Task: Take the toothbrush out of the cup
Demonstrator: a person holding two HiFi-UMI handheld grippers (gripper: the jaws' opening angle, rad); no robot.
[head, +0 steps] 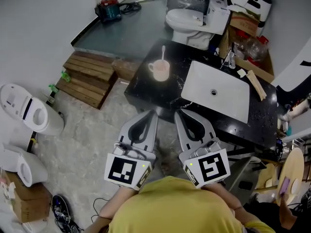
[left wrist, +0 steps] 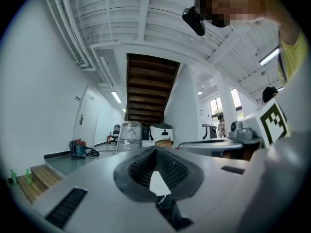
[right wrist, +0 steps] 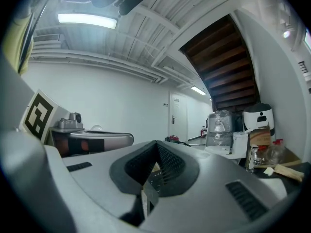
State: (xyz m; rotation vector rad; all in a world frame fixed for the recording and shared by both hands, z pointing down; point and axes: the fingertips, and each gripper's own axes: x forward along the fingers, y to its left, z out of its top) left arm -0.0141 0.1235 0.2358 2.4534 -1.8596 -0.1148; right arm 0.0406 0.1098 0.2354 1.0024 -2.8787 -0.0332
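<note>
While the toothbrush (head: 163, 52) stands in the cup (head: 159, 71), the left gripper (head: 151, 114) and right gripper (head: 179, 114) hang near it. Both are closed and empty.

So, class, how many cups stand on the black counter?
1: the pink cup at the left end of the black counter, left of the white sink, with the toothbrush standing in it. The clutter beyond the sink might hide another.

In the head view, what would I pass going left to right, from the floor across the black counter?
Wooden steps → cup → sink → wooden stick.
</note>
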